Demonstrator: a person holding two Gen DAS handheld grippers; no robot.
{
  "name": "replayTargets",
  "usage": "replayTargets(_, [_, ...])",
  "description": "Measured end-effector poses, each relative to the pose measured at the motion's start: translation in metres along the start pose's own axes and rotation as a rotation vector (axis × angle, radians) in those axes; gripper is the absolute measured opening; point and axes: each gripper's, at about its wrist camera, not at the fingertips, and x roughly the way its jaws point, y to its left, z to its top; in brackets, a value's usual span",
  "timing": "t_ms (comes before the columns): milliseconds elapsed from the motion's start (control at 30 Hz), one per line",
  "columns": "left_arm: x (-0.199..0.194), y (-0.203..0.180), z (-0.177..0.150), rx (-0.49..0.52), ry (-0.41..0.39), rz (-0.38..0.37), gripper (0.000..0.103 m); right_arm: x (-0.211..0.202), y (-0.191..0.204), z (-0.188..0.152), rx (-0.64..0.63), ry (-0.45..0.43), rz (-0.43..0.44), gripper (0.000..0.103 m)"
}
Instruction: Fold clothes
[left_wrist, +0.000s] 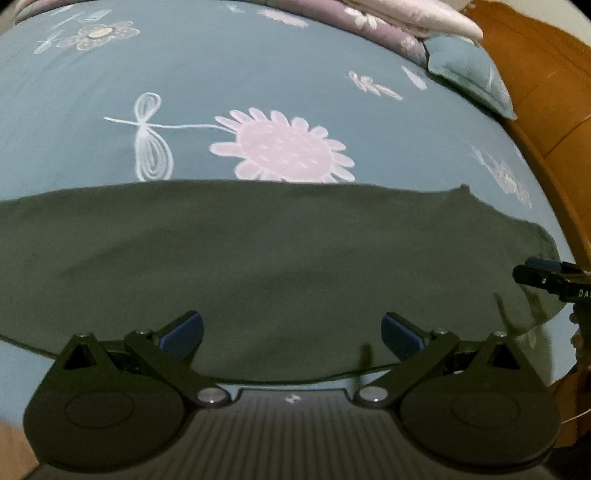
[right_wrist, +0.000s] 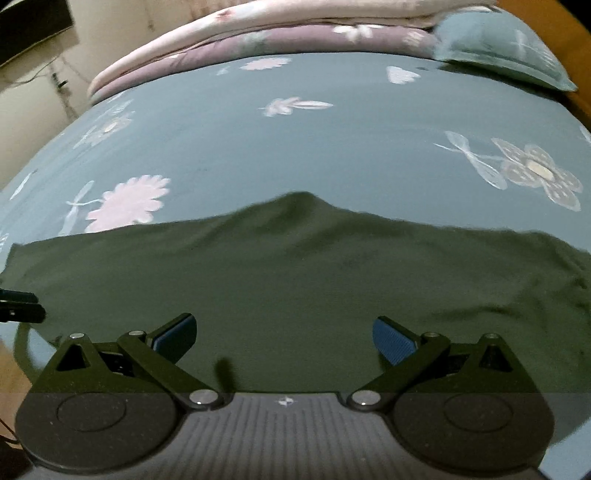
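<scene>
- Dark green garment (left_wrist: 258, 258) is lying spread on the bed (left_wrist: 221, 74), its long axis running left to right across both views.
- Left tongs (left_wrist: 291, 332) are hovering over the garment's near hem, jaws standing wide apart, nothing between them.
- Right tongs (right_wrist: 282, 338) are hanging likewise over the cloth, jaws spread, gripping nothing; their tip is showing at the right edge of the left view.
- Garment is lying straight ahead of and beneath both tongs; neither is clearly nearer.
- A peak is rising on the far edge in the right view.
- Whether the cloth is single or already doubled cannot be told.
- Folded bedding (right_wrist: 258, 33) and a pillow (right_wrist: 498, 44) are sitting well apart, at the far end.
</scene>
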Motion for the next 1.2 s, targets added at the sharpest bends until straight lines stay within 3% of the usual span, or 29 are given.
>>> replayTargets(133, [-0.007,0.012,0.002,-0.005,-0.038,-0.015,0.102,0.005,0.033,0.009,-0.065,0.017,0.084,0.103])
replayTargets(333, [0.0,0.034,-0.006,-0.002,0.008,0.01,0.102,0.043,0.087,-0.016,-0.276,0.142,-0.074,0.103])
replayTargets(533, [-0.03,0.056,-0.007,-0.046,-0.073,-0.027,0.102,0.044,0.11,-0.004,-0.283,0.121,-0.043,0.103])
replayTargets(800, [-0.043,0.113,-0.028,-0.254,-0.115,-0.091,0.102,0.052,0.149,0.019,-0.327,0.1,0.026,0.103])
replayTargets(1033, [-0.075,0.156,-0.04,-0.407,-0.21,-0.075,0.102,0.058,0.179,0.032,-0.368,0.094,0.07,0.103])
replayTargets(1100, [-0.078,0.174,-0.046,-0.487,-0.226,-0.079,0.102,0.06,0.186,0.034,-0.382,0.097,0.076,0.103])
replayTargets(1200, [-0.076,0.2,-0.057,-0.651,-0.253,-0.144,0.102,0.062,0.196,0.036,-0.401,0.101,0.085,0.103])
